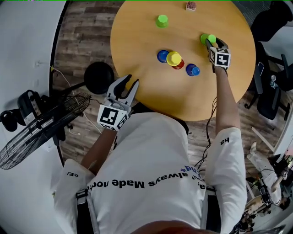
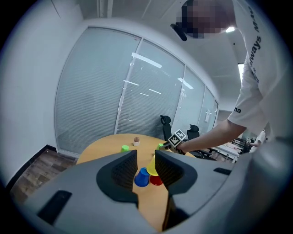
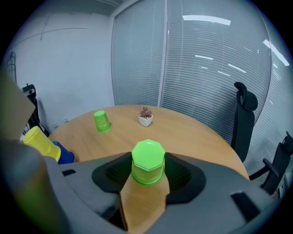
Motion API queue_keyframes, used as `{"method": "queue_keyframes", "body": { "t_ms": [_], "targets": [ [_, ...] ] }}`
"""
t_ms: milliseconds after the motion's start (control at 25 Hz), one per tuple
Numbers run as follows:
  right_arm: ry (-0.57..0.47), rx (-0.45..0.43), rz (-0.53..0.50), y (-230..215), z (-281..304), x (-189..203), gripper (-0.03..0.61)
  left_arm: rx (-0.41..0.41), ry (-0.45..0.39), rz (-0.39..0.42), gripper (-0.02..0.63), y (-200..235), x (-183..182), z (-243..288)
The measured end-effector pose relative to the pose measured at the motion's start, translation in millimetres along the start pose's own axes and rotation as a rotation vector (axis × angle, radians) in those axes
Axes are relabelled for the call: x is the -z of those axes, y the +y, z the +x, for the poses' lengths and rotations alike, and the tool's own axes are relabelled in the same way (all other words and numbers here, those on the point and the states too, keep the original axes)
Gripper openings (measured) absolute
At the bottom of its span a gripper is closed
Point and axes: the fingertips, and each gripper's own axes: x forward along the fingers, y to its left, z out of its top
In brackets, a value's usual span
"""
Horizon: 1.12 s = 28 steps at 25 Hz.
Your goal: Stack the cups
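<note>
An upside-down green cup (image 1: 208, 38) (image 3: 148, 162) stands on the round wooden table (image 1: 151, 96) at its right side. My right gripper (image 1: 211, 42) (image 3: 148, 171) is shut on it, a pad against each side. A second green cup (image 1: 161, 20) (image 3: 102, 121) stands at the far side. In the middle, a yellow cup (image 1: 174, 58) sits on a red cup (image 1: 180, 65), between two blue cups (image 1: 162, 56) (image 1: 193, 70). My left gripper (image 1: 124, 87) (image 2: 146, 162) hovers at the table's near left edge, open and holding nothing.
A small potted plant (image 1: 191, 6) (image 3: 145, 118) stands at the table's far edge. On the floor to the left are a fan (image 1: 41, 132) and a black round base (image 1: 99, 77). Office chairs (image 1: 270, 91) stand to the right.
</note>
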Motion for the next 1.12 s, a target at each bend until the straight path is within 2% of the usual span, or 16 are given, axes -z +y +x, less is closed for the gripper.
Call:
{"method": "queue_keyframes", "body": {
  "t_ms": [200,400,760,1120],
  "targets": [
    [-0.053,-0.04,-0.086,27,-43,-23,0.239,0.043,-0.035,0.014,0.135,-12,-8,5],
    [-0.071,-0.103,-0.156,70,-82,-26,0.239,0.076,-0.06,0.033,0.135,-19,-14,1],
    [-0.025,-0.224,-0.217,140,-121,6,0.241,0.104,-0.077,0.053,0.133,-28,-16,-4],
    [0.022,-0.268,-0.233,164,-128,35,0.241,0.127,-0.087,0.062,0.133,-37,-21,0]
  ]
}}
